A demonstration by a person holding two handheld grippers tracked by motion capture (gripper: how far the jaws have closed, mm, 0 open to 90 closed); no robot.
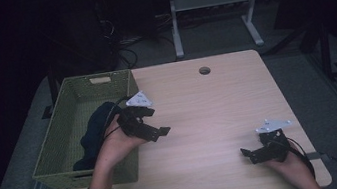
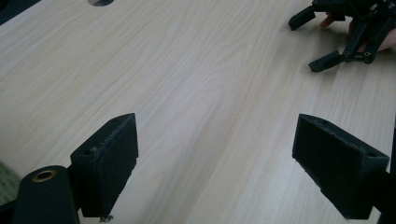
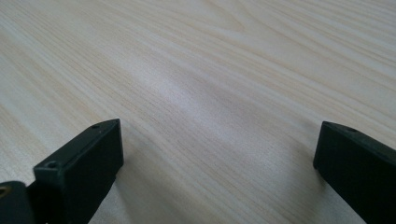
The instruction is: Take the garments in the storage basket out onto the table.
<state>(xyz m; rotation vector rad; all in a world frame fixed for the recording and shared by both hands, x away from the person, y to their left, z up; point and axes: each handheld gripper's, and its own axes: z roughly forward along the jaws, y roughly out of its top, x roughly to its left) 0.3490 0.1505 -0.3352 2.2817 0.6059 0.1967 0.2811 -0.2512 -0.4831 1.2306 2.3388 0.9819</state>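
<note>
Jaws spread wide and empty on left gripper [image 1: 153, 122] beside basket [image 1: 59, 156] holding dark cloth [image 1: 95, 130], and on right gripper [image 1: 252, 154], lower right, parked over bare surface [image 1: 210, 113], presumably ready.

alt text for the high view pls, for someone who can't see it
A person holds an open left hand-held gripper beside a green basket containing a dark cloth, at the left of a light wooden table. Their open right hand-held gripper rests near the table's front right corner.
</note>
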